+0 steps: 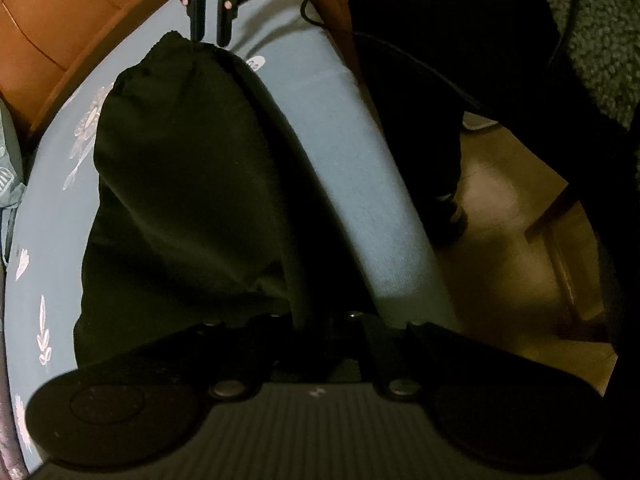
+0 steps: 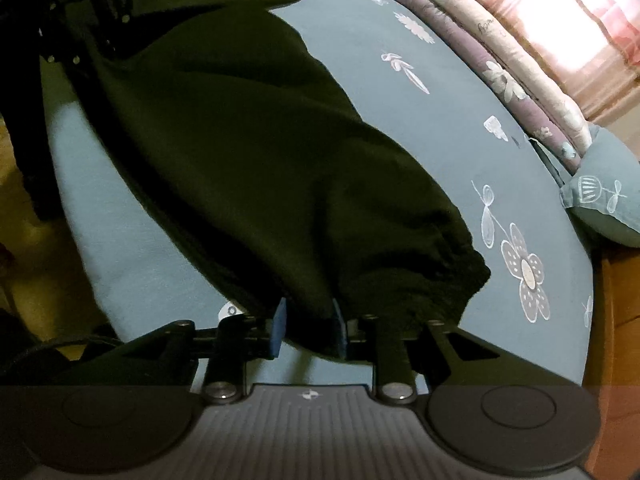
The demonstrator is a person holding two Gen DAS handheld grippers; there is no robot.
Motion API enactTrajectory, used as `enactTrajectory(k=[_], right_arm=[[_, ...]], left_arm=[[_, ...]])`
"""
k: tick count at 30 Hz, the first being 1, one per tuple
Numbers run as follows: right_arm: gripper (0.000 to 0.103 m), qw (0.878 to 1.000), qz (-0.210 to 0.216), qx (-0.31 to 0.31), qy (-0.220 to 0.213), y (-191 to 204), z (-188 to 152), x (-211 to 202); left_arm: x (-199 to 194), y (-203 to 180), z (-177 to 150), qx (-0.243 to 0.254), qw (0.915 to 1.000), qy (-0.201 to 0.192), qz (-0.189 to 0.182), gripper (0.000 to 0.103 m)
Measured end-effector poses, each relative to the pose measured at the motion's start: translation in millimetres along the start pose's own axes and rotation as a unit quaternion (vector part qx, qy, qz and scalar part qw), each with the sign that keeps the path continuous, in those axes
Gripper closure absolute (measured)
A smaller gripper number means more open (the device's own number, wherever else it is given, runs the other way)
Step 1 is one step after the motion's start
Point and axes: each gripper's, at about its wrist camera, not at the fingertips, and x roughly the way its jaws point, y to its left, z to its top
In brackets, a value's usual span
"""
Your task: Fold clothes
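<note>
Dark garment [image 2: 256, 160] stretched lengthwise along the edge of the blue flowered bed [image 2: 460, 152], pinched at both ends, likely to pull it taut and straight for a fold. Right tool [image 2: 308, 330] clamped on bunched cloth between its blue pads. Left tool [image 2: 102, 16] at the far end, apparently gripping there, closure not clearly visible.

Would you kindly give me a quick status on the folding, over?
Right gripper clamped on one end of the dark garment. Left gripper clamped on the opposite end. Garment stretched between them over the blue bedsheet. Nothing in the way.
</note>
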Motion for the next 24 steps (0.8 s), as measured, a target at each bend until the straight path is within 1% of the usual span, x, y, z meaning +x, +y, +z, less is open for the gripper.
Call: enactTrajectory(k=[2, 6, 9, 12, 13, 15, 19, 20, 22, 24], right_arm=[[0.074, 1.000, 0.002, 0.020, -0.009, -4, 1, -4], [0.073, 0.993, 0.025, 0.109, -0.032, -12, 5, 0], [0.073, 0.982, 0.042, 0.176, -0.050, -17, 8, 3], [0.073, 0.966, 0.059, 0.241, -0.067, -23, 11, 6], [0.073, 0.963, 0.062, 0.252, -0.066, -22, 14, 9], [0.073, 0.966, 0.064, 0.249, -0.036, -14, 20, 23], [0.073, 0.970, 0.044, 0.236, 0.021, 1, 11, 41], [0.073, 0.969, 0.042, 0.242, 0.027, 1, 7, 42], [0.073, 0.960, 0.048, 0.275, 0.021, -3, -1, 38], [0.073, 0.948, 0.049, 0.313, 0.014, -9, -8, 32]], left_arm=[[-1, -3, 1, 0.009, 0.9999, 0.000, 0.006, 0.097], [-3, -4, 0, 0.009, 0.9999, -0.003, 0.008, 0.097], [-2, -7, 1, 0.017, 0.9998, -0.002, 0.010, 0.097], [-1, -7, 4, 0.020, 0.9997, 0.002, 0.011, 0.097], [-2, -7, 5, 0.024, 0.9996, 0.003, 0.013, 0.097], [-4, -9, 7, 0.032, 0.9993, 0.004, 0.018, 0.095], [-11, -11, 8, 0.039, 0.9989, -0.002, 0.026, 0.094], [-13, -11, 9, 0.040, 0.9988, -0.005, 0.026, 0.094], [-14, -13, 10, 0.044, 0.9988, -0.007, 0.021, 0.090], [-11, -17, 10, 0.052, 0.9985, 0.000, 0.017, 0.086]])
